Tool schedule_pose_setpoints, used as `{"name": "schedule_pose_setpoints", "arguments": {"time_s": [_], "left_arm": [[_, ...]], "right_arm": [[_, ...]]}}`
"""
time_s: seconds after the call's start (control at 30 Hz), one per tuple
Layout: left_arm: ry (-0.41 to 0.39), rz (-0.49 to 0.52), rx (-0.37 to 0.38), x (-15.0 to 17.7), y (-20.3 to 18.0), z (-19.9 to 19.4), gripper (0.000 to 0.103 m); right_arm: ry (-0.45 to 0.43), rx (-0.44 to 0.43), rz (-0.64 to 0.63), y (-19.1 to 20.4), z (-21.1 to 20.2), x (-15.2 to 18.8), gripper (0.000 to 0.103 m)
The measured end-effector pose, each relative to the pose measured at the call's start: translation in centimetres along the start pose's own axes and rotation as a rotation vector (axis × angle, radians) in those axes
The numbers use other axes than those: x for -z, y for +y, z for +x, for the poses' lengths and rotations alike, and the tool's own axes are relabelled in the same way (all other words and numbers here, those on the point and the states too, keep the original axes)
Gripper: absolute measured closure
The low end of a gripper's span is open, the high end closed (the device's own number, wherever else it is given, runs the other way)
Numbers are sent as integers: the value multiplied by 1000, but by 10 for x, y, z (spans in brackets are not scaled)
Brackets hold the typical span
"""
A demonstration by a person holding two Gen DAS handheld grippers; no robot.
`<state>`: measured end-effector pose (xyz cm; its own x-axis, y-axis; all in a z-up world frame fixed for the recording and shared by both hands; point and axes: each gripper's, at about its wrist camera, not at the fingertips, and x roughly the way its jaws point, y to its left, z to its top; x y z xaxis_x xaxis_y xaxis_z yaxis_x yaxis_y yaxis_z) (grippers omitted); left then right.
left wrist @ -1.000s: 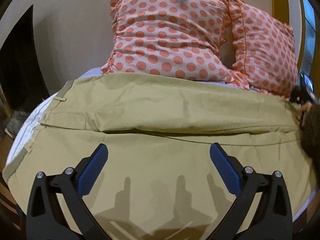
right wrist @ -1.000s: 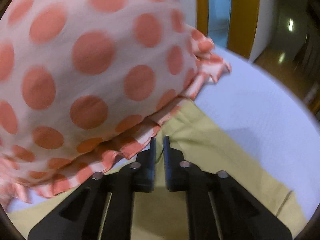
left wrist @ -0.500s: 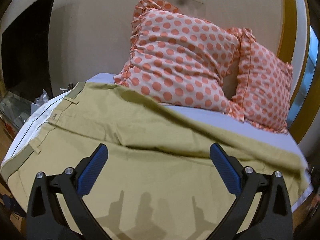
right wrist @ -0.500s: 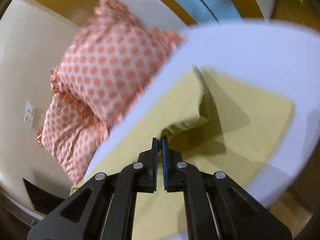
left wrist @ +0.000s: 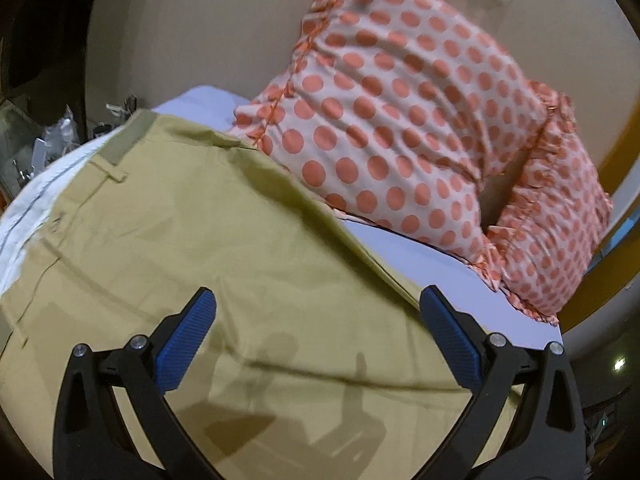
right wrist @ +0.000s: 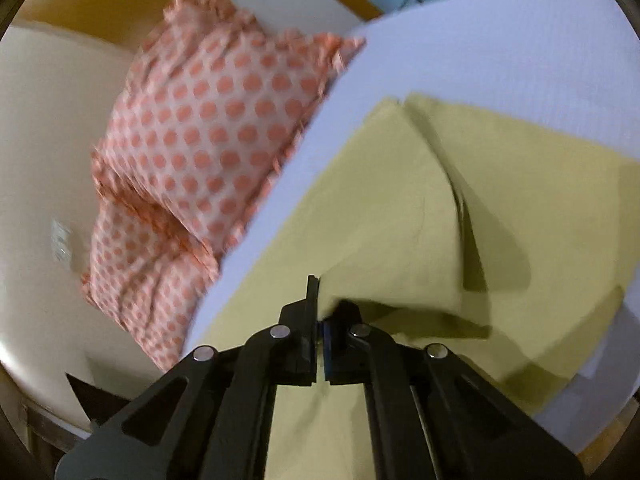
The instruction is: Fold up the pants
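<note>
Pants mid-fold on the bed.
Right gripper pinches the leg end, cloth trailing toward 1 o'clock; left gripper hovers wide open, empty.

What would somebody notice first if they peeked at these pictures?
Probably the pink pillows with orange polka dots, leaning on the wall at the back of the bed. Next, the big khaki pants spread over the sheet, with the right gripper pinching a corner up and the left gripper wide open above them.
</note>
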<state>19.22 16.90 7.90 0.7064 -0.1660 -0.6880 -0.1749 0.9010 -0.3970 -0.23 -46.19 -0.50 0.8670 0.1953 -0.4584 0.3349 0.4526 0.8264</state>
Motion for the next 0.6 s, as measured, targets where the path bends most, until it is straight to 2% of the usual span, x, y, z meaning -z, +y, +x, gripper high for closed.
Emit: {"name": "schedule_pose_setpoints", "arguments": {"time_s": [0.13, 0.2, 0.23, 0.27, 0.3, 0.33, 0.37, 0.43, 0.5, 0.53, 0.6], "left_arm": [[104, -39, -17, -20, -4, 43, 3], [153, -45, -60, -30, -9, 70, 11], [163, -48, -76, -33, -10, 78, 20], [177, -58, -96, -38, -8, 90, 43], [192, -75, -96, -40, -4, 98, 59], [214, -108, -70, -41, 3, 106, 92], [220, -135, -50, -41, 9, 108, 96], [190, -148, -24, -32, 16, 93, 97], [117, -73, -27, -16, 10, 54, 97], [60, -31, -19, 3, 8, 17, 97], [11, -4, -6, 30, 9, -28, 96]], "right_arm": [[-21, -24, -23, 3, -4, -5, 101], [-23, -32, -20, 2, -4, -6, 101], [-27, -38, -19, 3, -3, -7, 101], [-31, -44, -19, 2, -3, -8, 101], [-36, -48, -19, 2, -2, -9, 101], [-39, -52, -19, 3, -2, -10, 101], [-41, -61, -20, 4, -1, -12, 101], [-52, -76, -29, 8, -6, -17, 101], [-84, -93, -57, 16, -22, -20, 101], [-98, -94, -70, 18, -30, -21, 101], [-137, -87, -95, 19, -53, -21, 101]]}}
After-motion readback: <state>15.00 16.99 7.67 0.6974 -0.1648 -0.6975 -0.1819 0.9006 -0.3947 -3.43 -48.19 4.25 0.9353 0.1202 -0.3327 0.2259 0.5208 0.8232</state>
